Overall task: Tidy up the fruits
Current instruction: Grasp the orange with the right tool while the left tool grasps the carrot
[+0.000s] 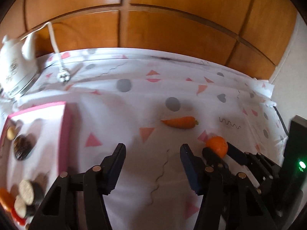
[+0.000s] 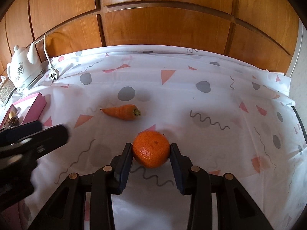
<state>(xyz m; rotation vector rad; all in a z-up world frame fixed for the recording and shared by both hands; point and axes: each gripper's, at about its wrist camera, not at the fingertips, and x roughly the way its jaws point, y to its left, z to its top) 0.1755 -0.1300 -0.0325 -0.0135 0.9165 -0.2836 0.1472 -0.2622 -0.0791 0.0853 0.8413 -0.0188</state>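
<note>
Right tool (image 2: 151, 154) brackets the orange (image 2: 151, 149), pads touching both flanks, so it looks gripped; the fruit sits low over the surface (image 2: 220, 99), contact unclear. It's round, no long axis. Carrot (image 2: 122, 112) lies beyond, long axis left-right, tip left, stem right. Left tool (image 1: 152, 165) wide open, empty, nearer the pink box (image 1: 65, 132) at left.

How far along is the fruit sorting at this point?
Partly done: several items already lie in the pink box. In hand: the right gripper has its fingers against both sides of the orange. Left: the carrot lies loose on the cloth; the left gripper is open and empty.
</note>
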